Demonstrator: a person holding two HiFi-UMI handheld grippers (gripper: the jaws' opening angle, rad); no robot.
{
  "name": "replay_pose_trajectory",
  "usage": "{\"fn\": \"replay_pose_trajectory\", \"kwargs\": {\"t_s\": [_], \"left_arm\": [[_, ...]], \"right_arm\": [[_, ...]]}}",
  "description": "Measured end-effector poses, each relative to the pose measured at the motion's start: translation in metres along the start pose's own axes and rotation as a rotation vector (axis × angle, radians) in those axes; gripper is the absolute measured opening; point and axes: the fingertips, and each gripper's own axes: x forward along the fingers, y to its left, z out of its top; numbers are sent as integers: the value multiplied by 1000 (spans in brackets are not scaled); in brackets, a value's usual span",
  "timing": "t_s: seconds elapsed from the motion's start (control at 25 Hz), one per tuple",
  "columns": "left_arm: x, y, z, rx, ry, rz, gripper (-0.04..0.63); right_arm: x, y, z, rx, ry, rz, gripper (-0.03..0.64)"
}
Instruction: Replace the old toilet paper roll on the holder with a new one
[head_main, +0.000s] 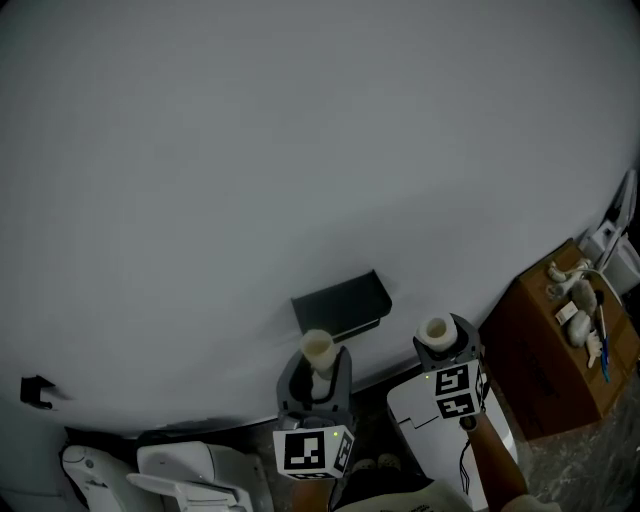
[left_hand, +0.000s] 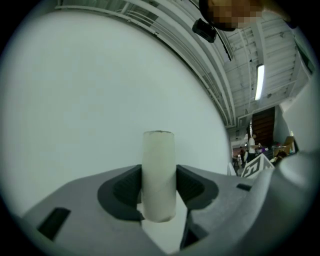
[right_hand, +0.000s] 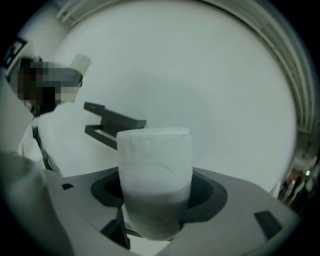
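A black holder (head_main: 342, 303) is fixed to the grey wall; it also shows in the right gripper view as the holder (right_hand: 112, 126), with nothing on it. My left gripper (head_main: 318, 372) is just below it, shut on an empty cardboard tube (head_main: 317, 350), which stands upright between the jaws as the tube (left_hand: 159, 175). To the right, my right gripper (head_main: 447, 352) is shut on a full white toilet paper roll (head_main: 434, 331), seen close as the roll (right_hand: 155, 175).
A brown cardboard box (head_main: 555, 345) with small items on top stands at the right. A white toilet (head_main: 170, 468) sits at the lower left, a white bin lid (head_main: 430, 420) under my right gripper, and a small black fitting (head_main: 36, 391) on the wall at left.
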Motion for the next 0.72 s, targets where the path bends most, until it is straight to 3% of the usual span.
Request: {"fn": "replay_pose_trajectory", "kwargs": {"t_s": [0.12,0.44,0.72], "left_arm": [[-3,7,-1,8,5,13,204],[-8,22,-2,19,22,35,204],[-13,37,-1,21,22,68,204]], "right_arm": [[22,-5,-3,-243,64,-50,314],[64,-5,1,-746,154,-139,315],[81,12,8,-1060,157,-232,314]]}}
